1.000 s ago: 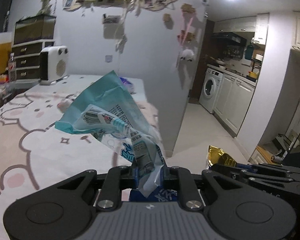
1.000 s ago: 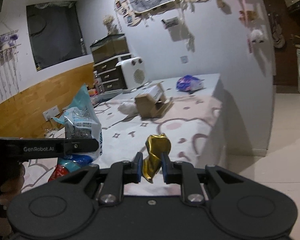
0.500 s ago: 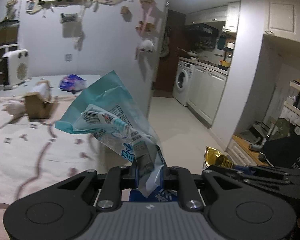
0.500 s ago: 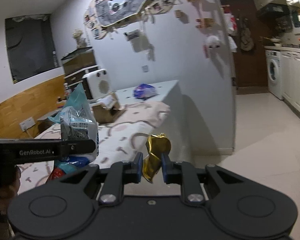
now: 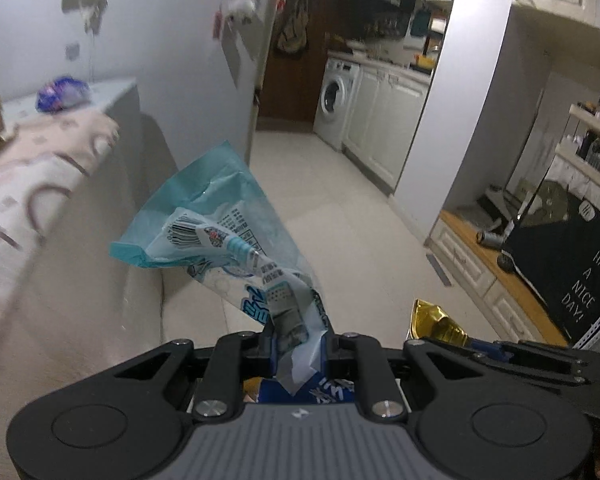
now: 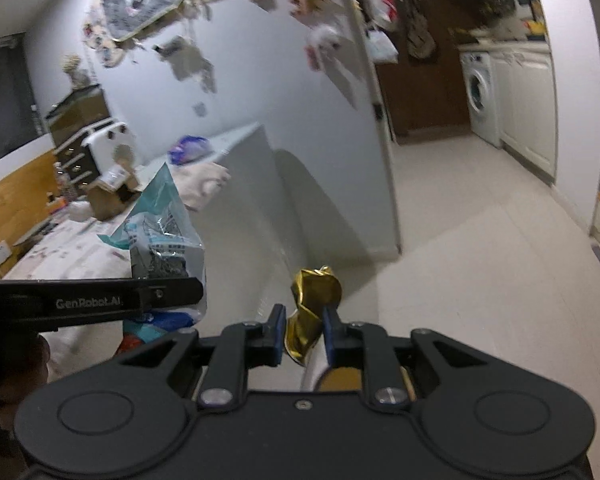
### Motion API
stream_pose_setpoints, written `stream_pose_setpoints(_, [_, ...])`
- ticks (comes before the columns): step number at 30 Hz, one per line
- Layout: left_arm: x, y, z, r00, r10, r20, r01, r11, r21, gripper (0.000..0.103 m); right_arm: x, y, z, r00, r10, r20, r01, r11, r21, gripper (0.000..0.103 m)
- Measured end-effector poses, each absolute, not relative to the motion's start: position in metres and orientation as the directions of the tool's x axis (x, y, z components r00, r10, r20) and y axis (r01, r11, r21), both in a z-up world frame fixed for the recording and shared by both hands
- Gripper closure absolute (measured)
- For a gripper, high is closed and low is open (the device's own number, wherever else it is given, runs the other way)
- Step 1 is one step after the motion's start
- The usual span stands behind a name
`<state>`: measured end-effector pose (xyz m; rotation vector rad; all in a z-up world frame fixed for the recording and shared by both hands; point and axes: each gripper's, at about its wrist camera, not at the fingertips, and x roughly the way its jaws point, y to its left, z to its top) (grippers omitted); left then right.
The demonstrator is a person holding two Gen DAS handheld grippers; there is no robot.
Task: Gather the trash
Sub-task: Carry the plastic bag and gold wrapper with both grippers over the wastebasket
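A: What are you holding in your left gripper [image 5: 298, 346]?

B: You have a crumpled teal and white snack wrapper [image 5: 228, 248] pinched between its fingers. The jaws are closed on the lower, twisted end, and the rest of the wrapper stands up and fans out to the left, barcode side showing. A bit of blue printed packaging [image 5: 328, 392] sits just under the jaws, close to the gripper body; you cannot tell whether it belongs to the same wrapper.

A: And the right one?

B: Your right gripper [image 6: 303, 334] is clamped on a crumpled gold foil wrapper [image 6: 314, 300]. The foil sticks up between the blue pads and a little hangs below them. In the left wrist view the same gold foil [image 5: 436, 322] shows at the right, just beside your left gripper.

A: Where are both pieces relative to the room?

B: Both are in the air, off the table, over the pale tiled floor [image 5: 340, 216]. The table with the pink patterned cloth [image 5: 40, 184] lies to your left, with a purple bag [image 5: 62, 94] and a cardboard box [image 6: 112, 194] on it. Straight ahead a white wall corner [image 6: 380, 160] divides you from the kitchen, where a washing machine [image 5: 336, 106] stands beside white cabinets [image 5: 384, 128]. At the far right hangs a black cloth with white lettering [image 5: 580, 276].
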<state>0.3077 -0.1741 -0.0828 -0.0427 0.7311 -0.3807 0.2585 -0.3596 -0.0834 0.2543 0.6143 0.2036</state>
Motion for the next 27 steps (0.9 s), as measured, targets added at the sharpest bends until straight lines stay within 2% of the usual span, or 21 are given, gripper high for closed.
stream_pose_setpoints(11, [0.407,-0.202,-0.201,0.606,-0.214,-0.766,0.191,0.974,-0.120,0.084,0.316,-0.402,-0.194,0.714,0.228,-0.662,0.024,0.937,0.348,0.083])
stream_pose_setpoints(18, [0.467,-0.211,-0.279,0.613,-0.149,-0.776,0.164,0.985,-0.060,0.084,0.351,-0.418,-0.276,0.660,0.232,-0.714,0.095,0.917,0.386,0.083])
stream_pose_setpoints(23, [0.506,-0.220,-0.338,0.590,-0.160,-0.791,0.223,0.974,-0.030,0.084,0.376,-0.420,-0.327,0.642,0.253,-0.724,0.121,0.898,0.422,0.083])
stream_pose_setpoints(27, [0.537,-0.239,-0.399,0.551,-0.190,-0.812,0.390,0.919,0.050,0.083,0.394,-0.413,-0.368,0.612,0.280,-0.740,0.146,0.879,0.453,0.083])
